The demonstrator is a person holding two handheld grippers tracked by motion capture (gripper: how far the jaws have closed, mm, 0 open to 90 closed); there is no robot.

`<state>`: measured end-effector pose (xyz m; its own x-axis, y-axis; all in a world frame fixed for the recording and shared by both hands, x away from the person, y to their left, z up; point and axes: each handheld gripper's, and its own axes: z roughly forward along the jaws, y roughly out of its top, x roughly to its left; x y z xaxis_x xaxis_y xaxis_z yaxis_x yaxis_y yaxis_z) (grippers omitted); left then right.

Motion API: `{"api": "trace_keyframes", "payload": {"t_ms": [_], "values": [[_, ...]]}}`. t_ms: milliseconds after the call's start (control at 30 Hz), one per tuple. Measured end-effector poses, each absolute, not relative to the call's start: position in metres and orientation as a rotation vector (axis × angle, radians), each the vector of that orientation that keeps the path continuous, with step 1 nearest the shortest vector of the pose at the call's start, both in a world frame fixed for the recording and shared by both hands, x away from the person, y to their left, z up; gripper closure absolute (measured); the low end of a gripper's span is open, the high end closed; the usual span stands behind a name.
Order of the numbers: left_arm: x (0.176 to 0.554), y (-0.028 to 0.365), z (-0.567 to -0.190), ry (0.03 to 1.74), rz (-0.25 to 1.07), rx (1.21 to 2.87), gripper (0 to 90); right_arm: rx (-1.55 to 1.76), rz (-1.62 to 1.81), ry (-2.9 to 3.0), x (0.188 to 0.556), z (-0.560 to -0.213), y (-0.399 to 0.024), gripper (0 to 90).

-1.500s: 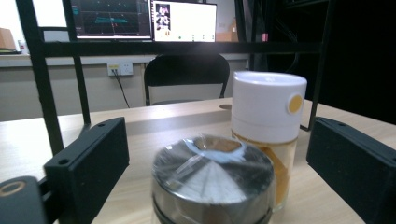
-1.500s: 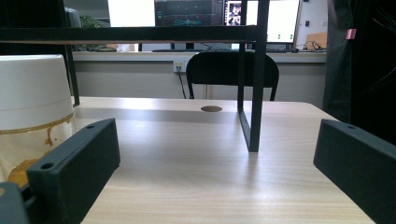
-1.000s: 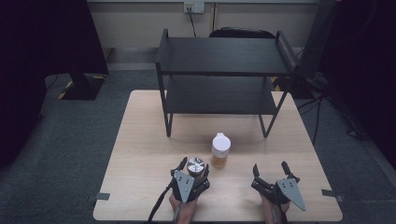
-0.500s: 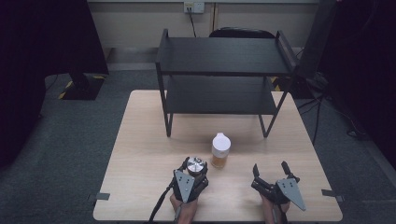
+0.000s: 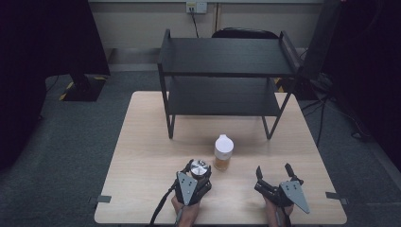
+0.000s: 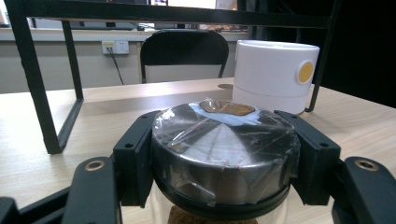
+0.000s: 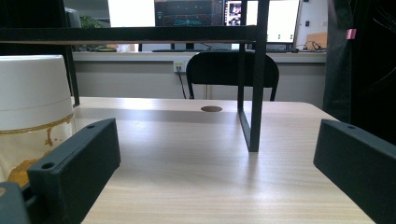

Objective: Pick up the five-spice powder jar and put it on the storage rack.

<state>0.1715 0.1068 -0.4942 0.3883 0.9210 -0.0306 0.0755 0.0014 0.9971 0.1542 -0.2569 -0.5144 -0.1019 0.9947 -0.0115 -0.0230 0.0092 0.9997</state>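
Note:
A glass jar with a foil-wrapped silver lid (image 5: 199, 167) stands near the table's front edge. My left gripper (image 5: 199, 170) is shut on it, and in the left gripper view both black pads press the sides of the lid (image 6: 224, 140). Just behind and to the right stands a second jar with a white lid (image 5: 223, 152) and amber contents, also seen in the left gripper view (image 6: 275, 74). My right gripper (image 5: 273, 171) rests open on the table to the right, with nothing between its jaws (image 7: 219, 158). The white-lidded jar (image 7: 32, 112) is at its left.
A black two-tier metal rack (image 5: 227, 71) stands on the far half of the wooden table (image 5: 142, 142); its front right leg (image 7: 252, 93) rises ahead of the right gripper. A black chair stands behind the table, and a wall socket is behind that.
The left jaws have drawn in onto the silver lid. Both hands have stayed where they were, and the right gripper is unchanged.

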Motion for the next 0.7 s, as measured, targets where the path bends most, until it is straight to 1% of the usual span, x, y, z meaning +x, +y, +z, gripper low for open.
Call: {"api": "trace_keyframes", "payload": {"t_ms": [233,700], "values": [[0.171,0.110,-0.493,0.952,0.856,1.406,35.1,1.134,1.287,1.272,0.154,-0.514,-0.257,0.0],[0.174,0.130,-0.480,0.855,0.812,1.440,35.2,1.135,1.287,1.273,0.154,-0.514,-0.257,0.0]]}}
